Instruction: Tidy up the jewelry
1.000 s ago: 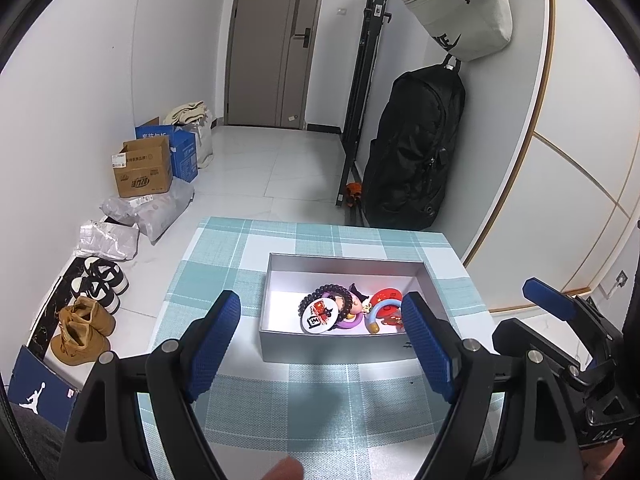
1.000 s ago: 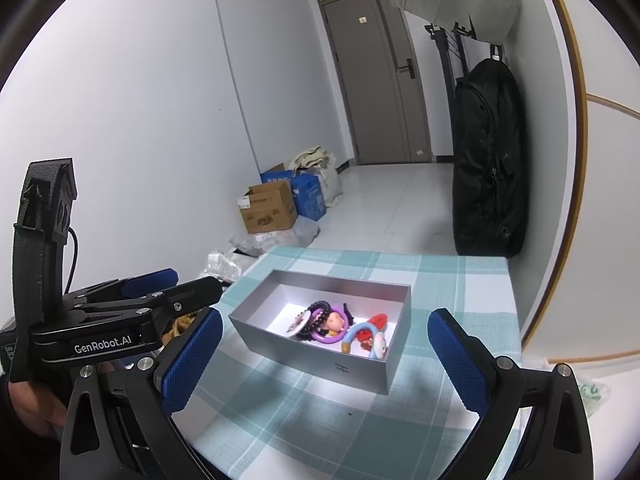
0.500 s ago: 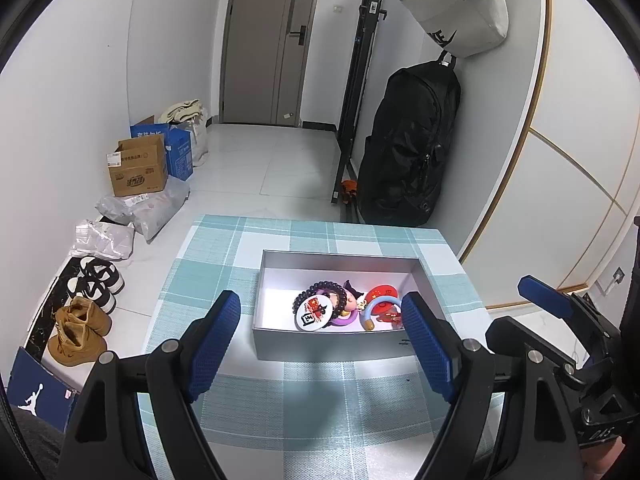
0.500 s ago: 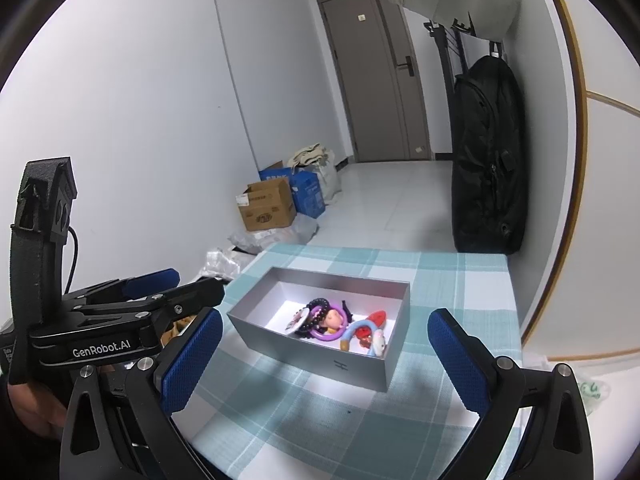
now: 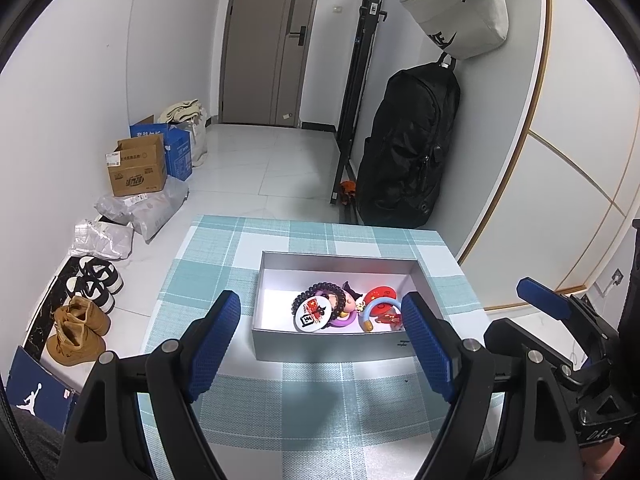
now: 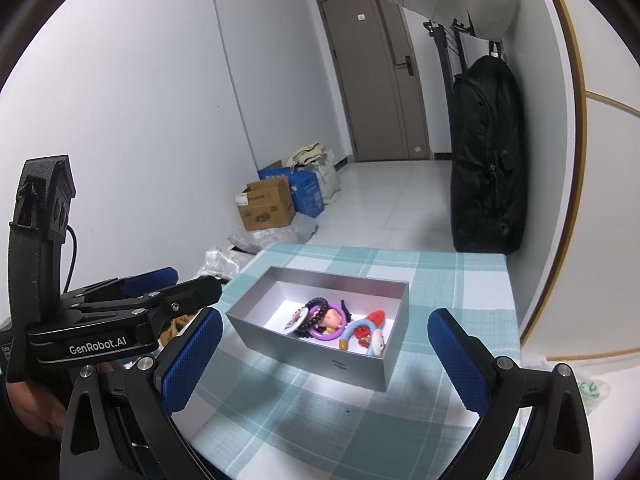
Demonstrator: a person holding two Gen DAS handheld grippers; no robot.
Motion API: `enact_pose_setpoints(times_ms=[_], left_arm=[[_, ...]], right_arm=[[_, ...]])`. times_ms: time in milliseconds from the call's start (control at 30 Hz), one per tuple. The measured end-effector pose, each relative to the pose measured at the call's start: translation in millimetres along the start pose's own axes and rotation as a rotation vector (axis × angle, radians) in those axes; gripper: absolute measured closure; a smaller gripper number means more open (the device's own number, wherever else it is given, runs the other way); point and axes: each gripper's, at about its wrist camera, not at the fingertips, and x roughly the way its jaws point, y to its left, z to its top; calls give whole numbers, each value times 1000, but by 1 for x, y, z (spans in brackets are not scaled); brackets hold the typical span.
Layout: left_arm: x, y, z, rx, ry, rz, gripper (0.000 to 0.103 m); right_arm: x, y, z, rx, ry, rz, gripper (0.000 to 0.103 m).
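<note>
A grey open box stands on a table with a teal checked cloth. Inside lie a dark bead bracelet, a round white badge, a purple ring, a blue curved piece and a red piece. My left gripper is open and empty, held before the box's near wall. My right gripper is open and empty, near the box's front right.
The table ends at a wall on the right. A black backpack leans on it beyond the table. Cardboard boxes, parcels and shoes sit on the floor to the left. A door is at the far end.
Both grippers have drawn slightly closer to the box, which looms a bit larger and lower in both views. Jaws stay open; the items in the box have not moved.
</note>
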Motion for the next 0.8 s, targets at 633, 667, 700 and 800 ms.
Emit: enact_pose_setpoints(times_ms=[633,667,700,800], left_arm=[[3,-2,0,16,8,-11,24],[4,-1,0,17,6,-11,24],[5,-1,-1,19,3,-11,24],[9,1,-4,24,6,-28,24]], right_arm=[[-1,-2,2,10,-5,-16,0],[0,-2,2,10,-4,-16,0],[0,-2,2,10,-2,-16,0],[5,-3,1,13,15,-25,0]])
